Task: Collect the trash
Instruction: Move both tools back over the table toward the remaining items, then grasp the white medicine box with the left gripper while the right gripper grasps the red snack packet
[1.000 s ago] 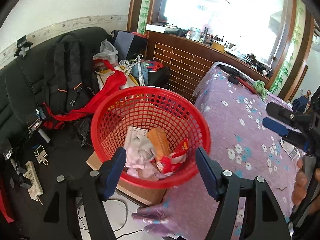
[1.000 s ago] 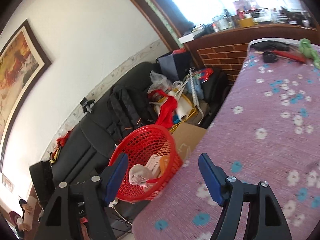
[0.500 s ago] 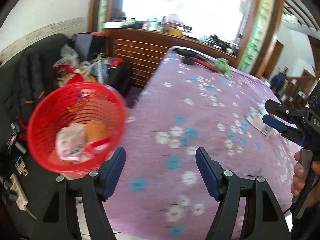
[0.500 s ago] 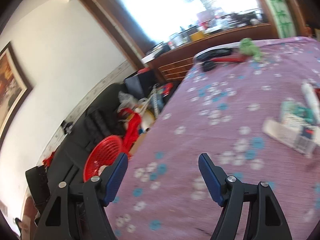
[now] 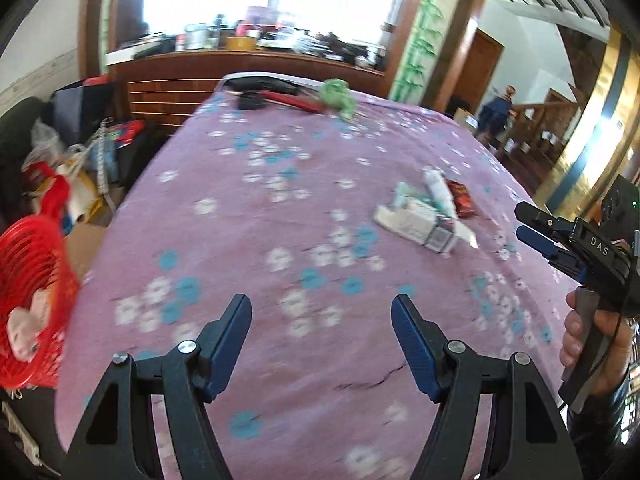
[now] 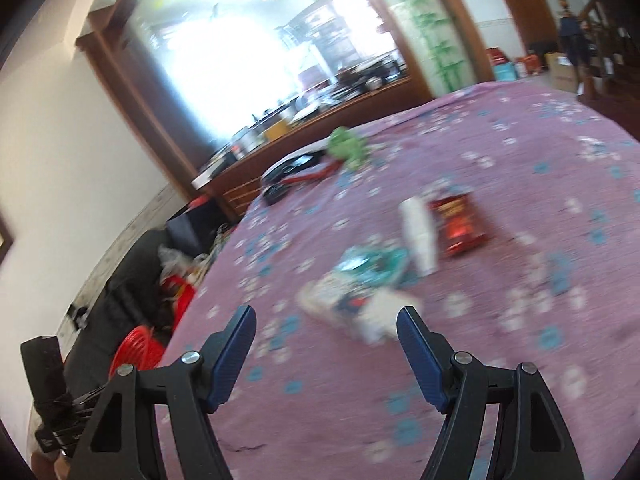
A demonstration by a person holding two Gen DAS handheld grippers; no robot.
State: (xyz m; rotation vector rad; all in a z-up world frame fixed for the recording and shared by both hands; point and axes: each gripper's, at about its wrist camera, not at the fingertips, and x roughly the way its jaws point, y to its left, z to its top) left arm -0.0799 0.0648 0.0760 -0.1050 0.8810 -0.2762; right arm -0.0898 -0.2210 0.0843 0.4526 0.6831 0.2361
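Hovering over the near part of a purple flowered cloth [image 5: 280, 208], the left gripper [image 5: 321, 342] has its jaws spread wide with nothing between them. The right gripper [image 6: 326, 354] is likewise wide open and empty, held just short of a small pile of trash [image 6: 384, 264] on the cloth. In the left view it shows at the right edge, a hand [image 5: 592, 344] wrapped round its handle.

The pile lies right of centre on the cloth, well beyond the left gripper. It holds a pale box [image 5: 416, 224] nearest, a crumpled teal wrapper [image 6: 372, 264] touching it, a white tube [image 6: 418, 236] lying across, and a red packet [image 6: 458, 224] just beside the tube on the far right. All are blurred, so print cannot be read.

A red basket [image 5: 28, 308] sits off the left edge of the cloth, lower down, with some trash inside; the right view shows only its rim [image 6: 134, 346].

At the far end of the cloth lie a green bundle [image 5: 338, 98], a red tool [image 5: 292, 101] and a black item [image 5: 251, 101]. Left of the cloth, a dark sofa [image 6: 120, 276] carries a heap of clutter.
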